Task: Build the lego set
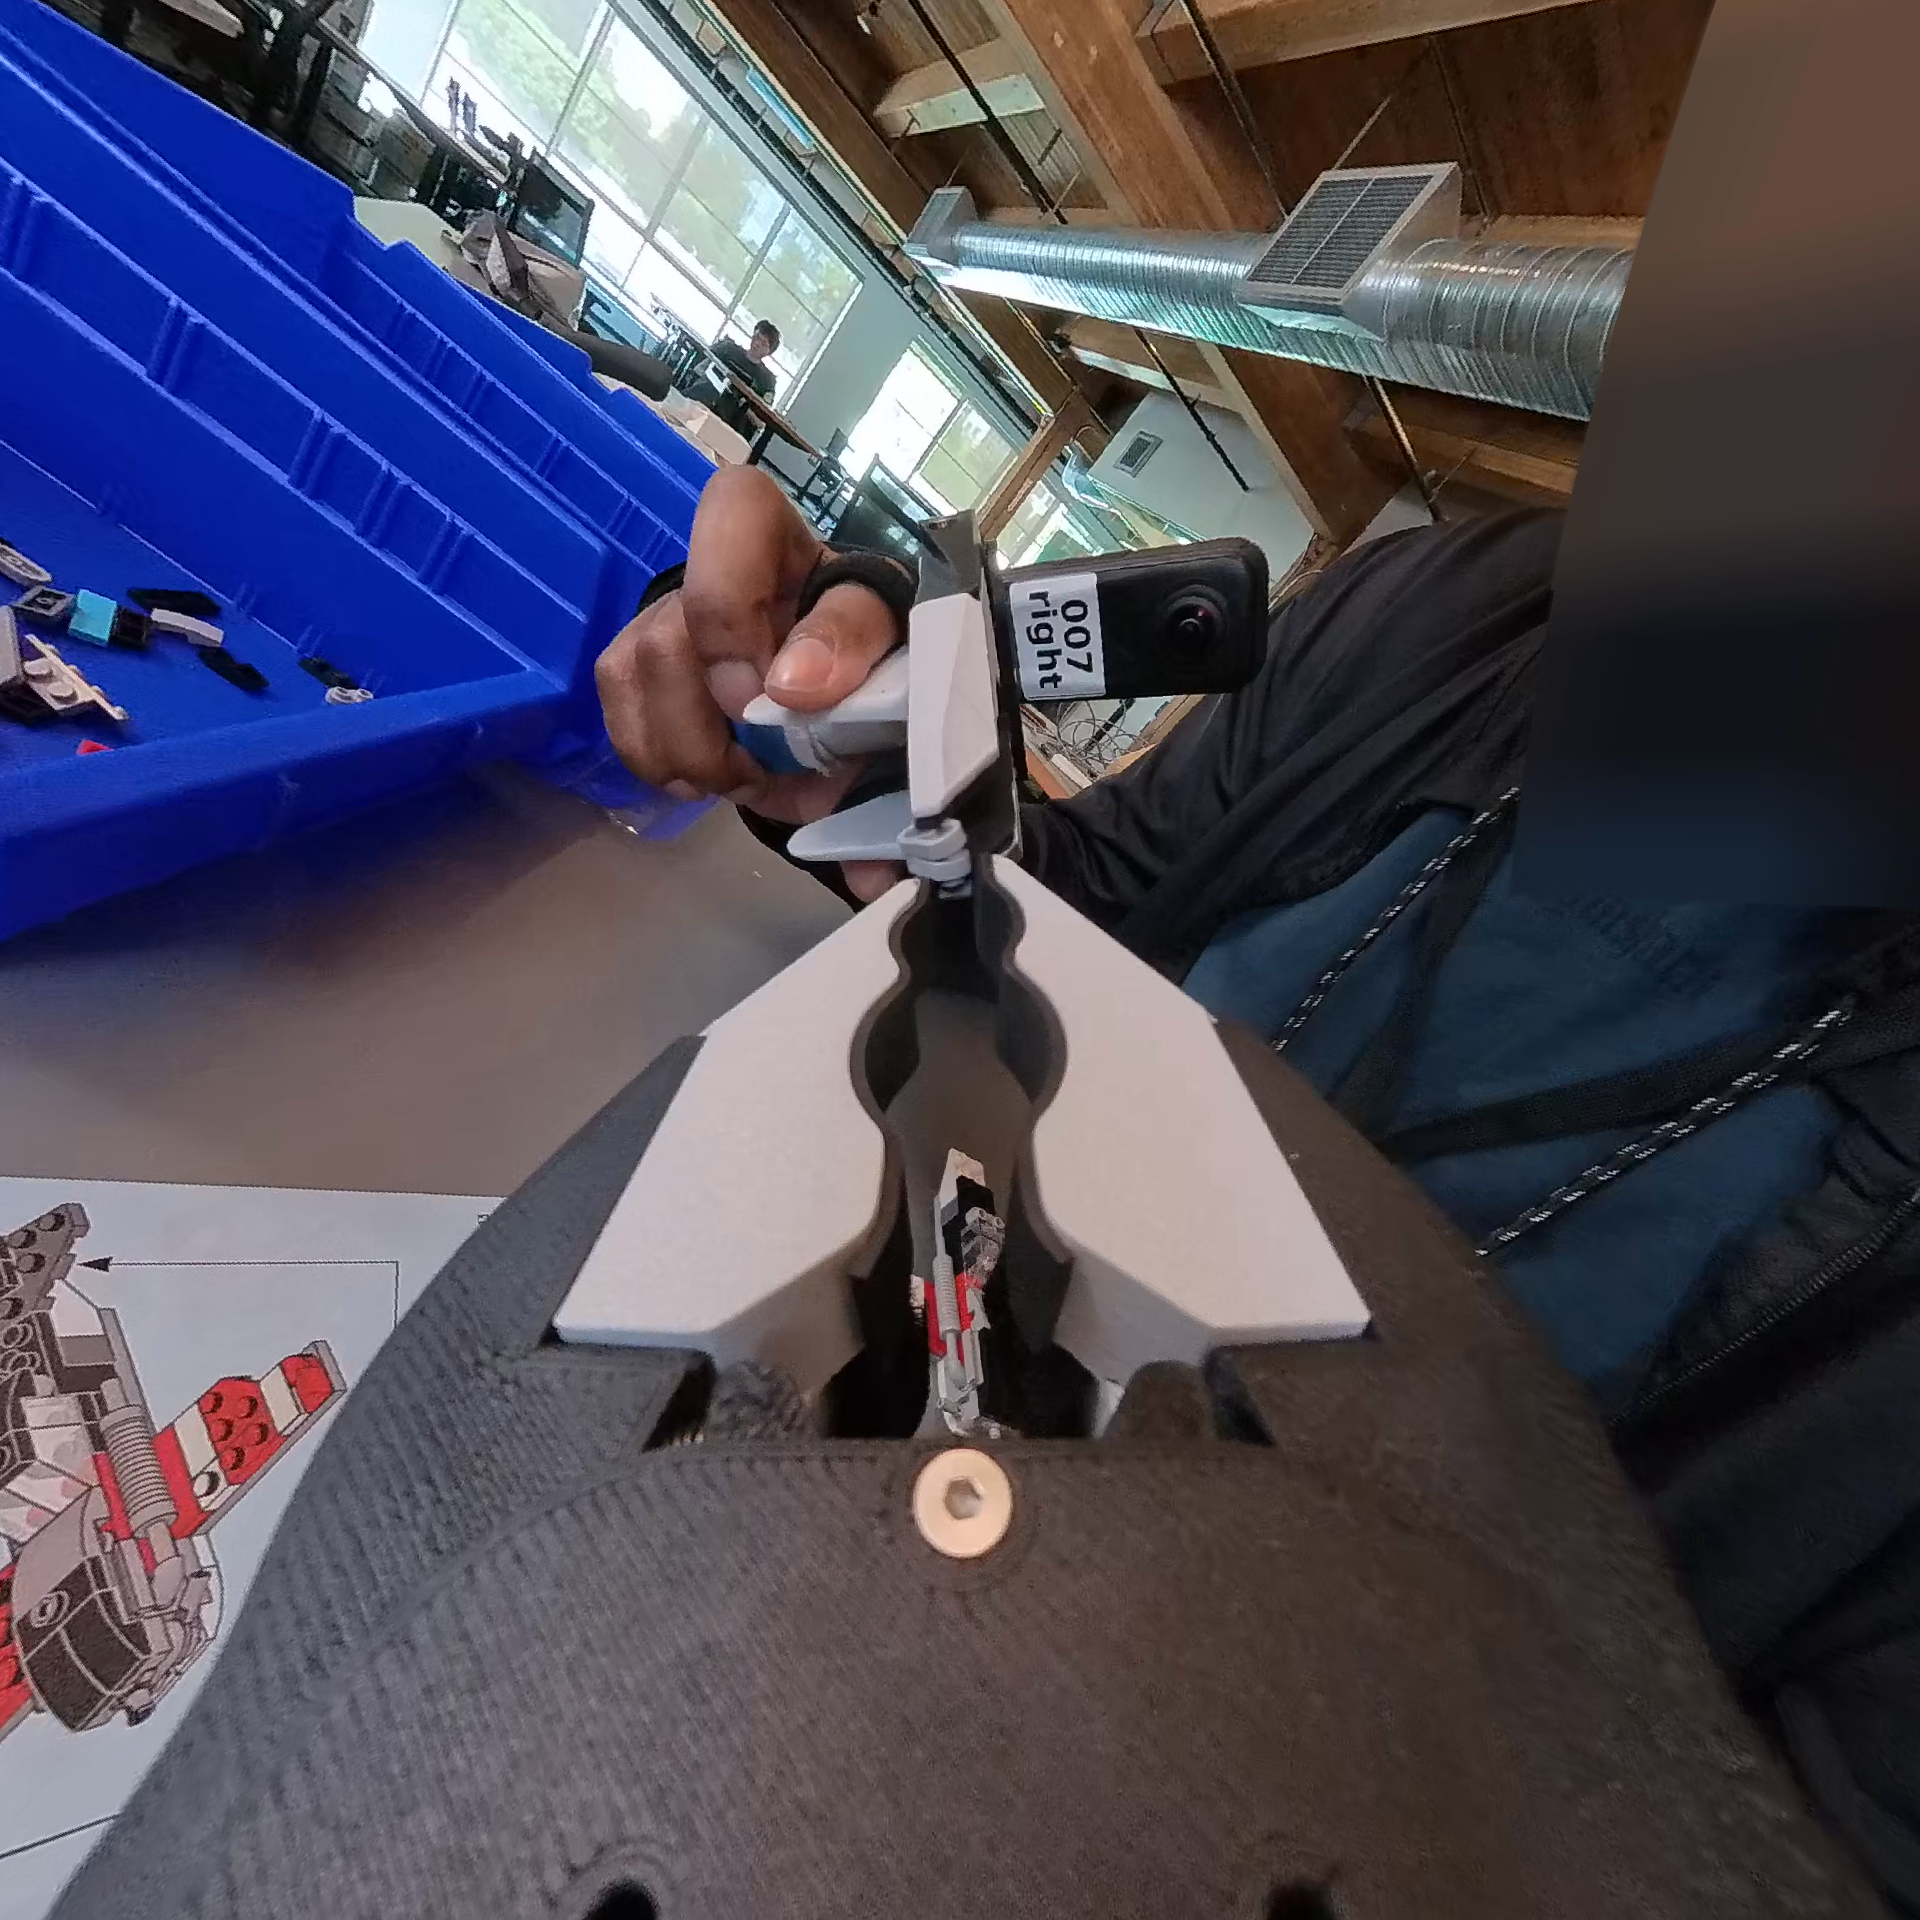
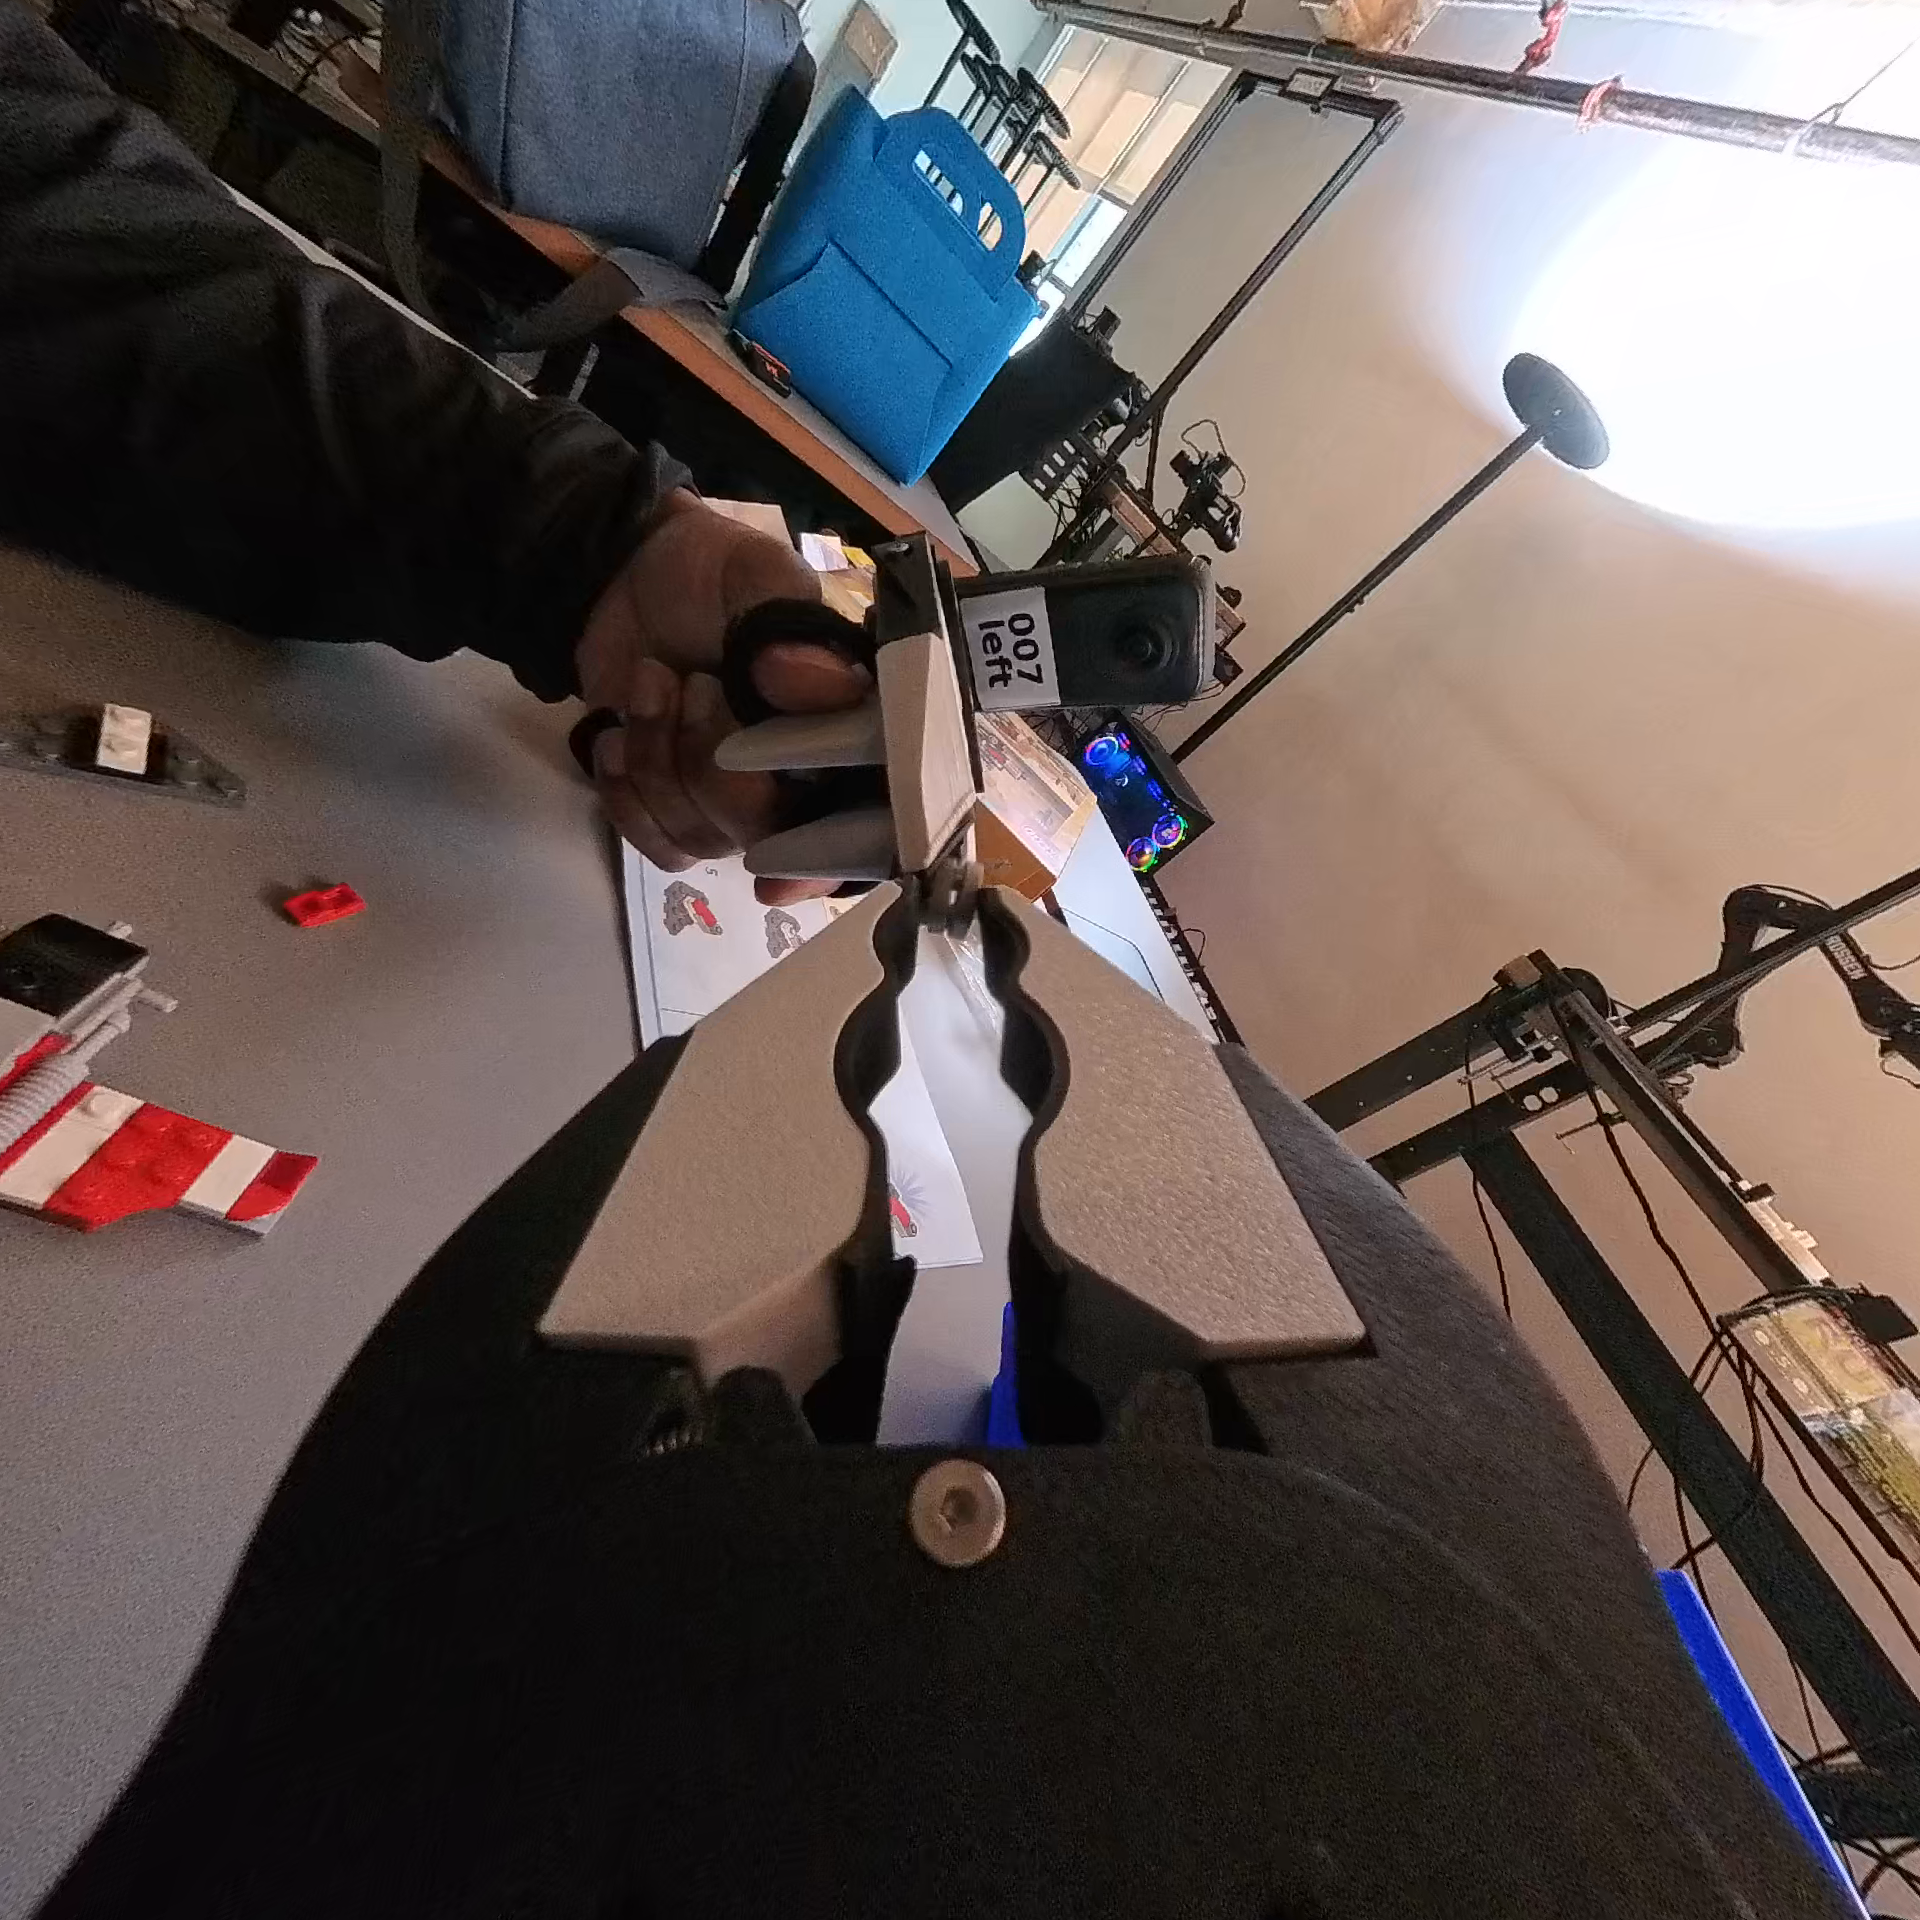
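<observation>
Meeting tip to tip, left gripper [image 1: 951, 883] and right gripper [image 2: 940, 904] jaws nearly closed, both pinching small grey lego piece [image 1: 935, 847] between them above surface [image 2: 312, 1403].

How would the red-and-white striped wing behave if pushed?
The wing lies flat on the table, so it would probably slide, not roll. Being small plates joined to a grey spring part, it may snap apart under force.

small grey piece [image 1: 940, 844]: pinched between the tips of both my pairs of fingers, above counter | red-white striped model [image 2: 135, 1153]: flat on counter | red plate [image 2: 323, 903]: loose beside it
</observation>
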The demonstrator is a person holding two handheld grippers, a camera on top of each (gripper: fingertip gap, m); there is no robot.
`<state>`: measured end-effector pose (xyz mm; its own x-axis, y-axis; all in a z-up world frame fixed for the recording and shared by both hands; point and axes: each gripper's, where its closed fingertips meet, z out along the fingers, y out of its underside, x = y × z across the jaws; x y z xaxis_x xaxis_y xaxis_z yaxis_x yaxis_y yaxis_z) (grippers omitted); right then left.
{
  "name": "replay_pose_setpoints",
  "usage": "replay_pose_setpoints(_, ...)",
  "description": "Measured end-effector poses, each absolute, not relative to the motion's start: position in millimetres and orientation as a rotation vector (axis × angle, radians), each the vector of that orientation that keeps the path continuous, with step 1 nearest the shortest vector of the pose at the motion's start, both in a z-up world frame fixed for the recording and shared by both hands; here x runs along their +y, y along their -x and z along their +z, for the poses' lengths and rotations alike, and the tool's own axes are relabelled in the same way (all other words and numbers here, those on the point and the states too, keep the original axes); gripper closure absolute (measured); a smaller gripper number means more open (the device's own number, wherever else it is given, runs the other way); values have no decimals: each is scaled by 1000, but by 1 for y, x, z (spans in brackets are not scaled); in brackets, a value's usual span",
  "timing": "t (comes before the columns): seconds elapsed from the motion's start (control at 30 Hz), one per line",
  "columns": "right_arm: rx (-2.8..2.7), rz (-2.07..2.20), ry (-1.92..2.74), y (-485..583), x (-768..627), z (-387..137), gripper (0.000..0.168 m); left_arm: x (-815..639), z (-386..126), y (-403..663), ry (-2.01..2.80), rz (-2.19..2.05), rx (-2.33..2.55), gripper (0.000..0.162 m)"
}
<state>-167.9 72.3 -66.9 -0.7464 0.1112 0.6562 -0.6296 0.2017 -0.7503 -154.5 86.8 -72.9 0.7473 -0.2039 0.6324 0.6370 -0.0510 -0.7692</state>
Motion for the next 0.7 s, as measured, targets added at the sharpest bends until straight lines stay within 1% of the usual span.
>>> replay_pose_setpoints(0.47,-1888,1601,-484,167,72,-67,157,87,-73,154,1476,-703,-365,155)
replay_pose_setpoints(0.7,-1924,1622,-479,166,72,-68,160,87,-75,153,1486,-705,-365,155)
